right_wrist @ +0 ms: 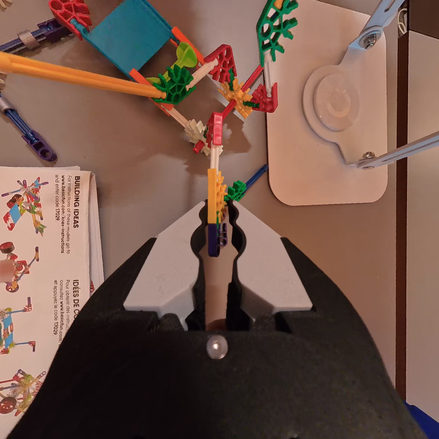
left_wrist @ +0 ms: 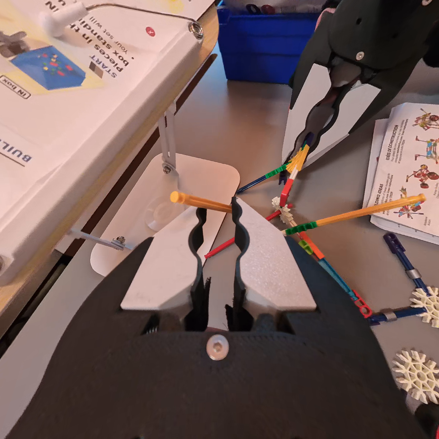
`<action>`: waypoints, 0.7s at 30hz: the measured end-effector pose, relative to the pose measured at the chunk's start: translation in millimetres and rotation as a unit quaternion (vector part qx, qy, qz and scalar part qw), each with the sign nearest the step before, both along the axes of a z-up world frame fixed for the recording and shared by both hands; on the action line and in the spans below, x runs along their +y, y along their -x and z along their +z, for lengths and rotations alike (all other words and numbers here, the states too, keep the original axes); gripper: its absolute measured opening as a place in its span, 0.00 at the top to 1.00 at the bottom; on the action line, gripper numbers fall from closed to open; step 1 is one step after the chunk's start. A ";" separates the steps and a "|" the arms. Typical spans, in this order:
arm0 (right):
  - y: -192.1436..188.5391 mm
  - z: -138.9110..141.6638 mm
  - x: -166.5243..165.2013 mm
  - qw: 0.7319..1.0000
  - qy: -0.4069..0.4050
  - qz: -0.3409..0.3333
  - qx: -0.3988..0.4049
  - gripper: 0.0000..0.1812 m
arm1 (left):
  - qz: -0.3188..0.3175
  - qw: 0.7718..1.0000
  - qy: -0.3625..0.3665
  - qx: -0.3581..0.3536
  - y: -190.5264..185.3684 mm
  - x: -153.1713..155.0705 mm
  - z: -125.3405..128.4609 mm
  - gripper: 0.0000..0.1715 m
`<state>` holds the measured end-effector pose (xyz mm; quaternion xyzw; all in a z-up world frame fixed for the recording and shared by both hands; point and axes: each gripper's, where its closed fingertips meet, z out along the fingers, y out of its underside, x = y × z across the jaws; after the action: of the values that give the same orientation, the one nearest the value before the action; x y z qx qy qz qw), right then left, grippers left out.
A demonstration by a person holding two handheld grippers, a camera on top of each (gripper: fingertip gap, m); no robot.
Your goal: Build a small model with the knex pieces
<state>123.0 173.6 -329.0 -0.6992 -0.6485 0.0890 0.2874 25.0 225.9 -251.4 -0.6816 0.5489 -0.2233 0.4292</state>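
Rods and connectors form a toy model (right_wrist: pixel 190 78) at upper centre of the right wrist view; only this view shows its teal panel (right_wrist: pixel 129 35). The right hand-held gripper (right_wrist: pixel 217 209) is clamped on the model's yellow connector (right_wrist: pixel 213 197). In the left wrist view, the left hand-held gripper (left_wrist: pixel 218 206) is parted, an orange rod (left_wrist: pixel 199 202) just beyond its tips; a blue bin (left_wrist: pixel 263 45) sits upper centre. Printed leaflets (right_wrist: pixel 42 237) lie on the counter (right_wrist: pixel 133 133).
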 end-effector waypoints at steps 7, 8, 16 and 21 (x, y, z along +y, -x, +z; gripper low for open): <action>4.0 1.2 -4.7 1.000 -0.007 0.011 -0.008 0.93 | 0.013 1.000 0.000 0.000 1.6 5.9 -2.1 0.87; 4.6 1.0 -5.6 1.000 -0.007 0.013 -0.009 0.93 | 0.013 1.000 0.002 -0.002 2.1 6.3 -2.4 0.87; 2.1 0.2 -3.3 1.000 -0.004 0.009 -0.006 0.93 | 0.054 0.997 0.043 -0.042 12.9 26.5 -9.9 0.83; 0.5 -0.7 -2.3 1.000 -0.001 0.007 -0.005 0.93 | 0.105 0.992 0.040 -0.061 19.0 47.8 -18.5 0.79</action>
<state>122.5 171.3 -329.7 -0.6946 -0.6550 0.0867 0.2845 6.0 273.7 -270.0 -0.7371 0.4377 -0.2403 0.4554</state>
